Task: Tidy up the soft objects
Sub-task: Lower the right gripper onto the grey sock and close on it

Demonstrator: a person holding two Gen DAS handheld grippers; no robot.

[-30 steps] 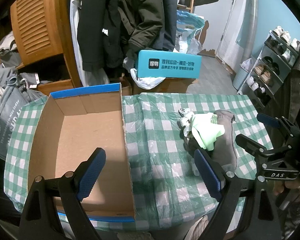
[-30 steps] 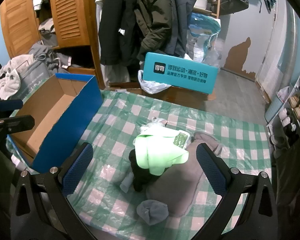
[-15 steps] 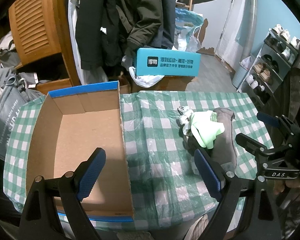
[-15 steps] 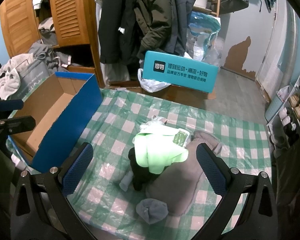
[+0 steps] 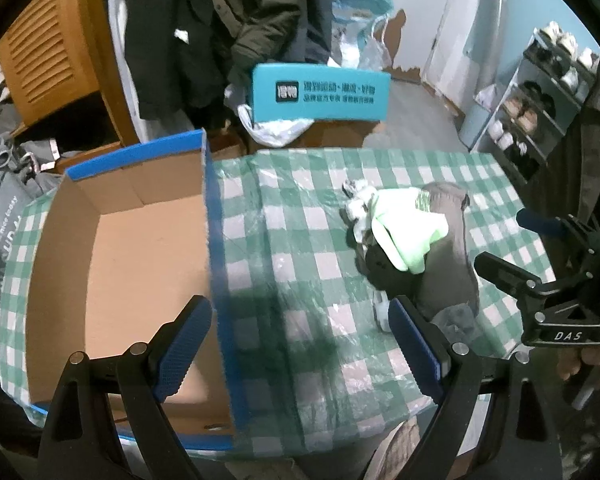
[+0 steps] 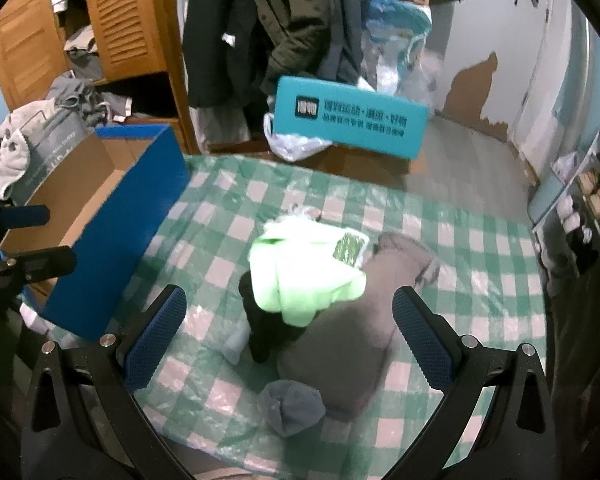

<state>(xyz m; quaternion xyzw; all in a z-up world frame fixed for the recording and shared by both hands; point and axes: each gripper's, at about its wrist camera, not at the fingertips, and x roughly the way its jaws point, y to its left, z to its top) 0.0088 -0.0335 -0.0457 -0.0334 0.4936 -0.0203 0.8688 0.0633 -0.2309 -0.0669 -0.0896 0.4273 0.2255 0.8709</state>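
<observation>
Beside the blue box (image 6: pixel 112 236), spread right tongs (image 6: pixel 288 336) frame the clothes pile (image 6: pixel 320 284).

One box (image 5: pixel 132 248), two claws (image 5: pixel 300 340) (image 6: pixel 288 336)

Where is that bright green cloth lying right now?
The bright green cloth lies atop a pile of soft things mid-table on the green checked tablecloth, draped over a black item beside a grey garment, right of the blue cardboard box.
</observation>
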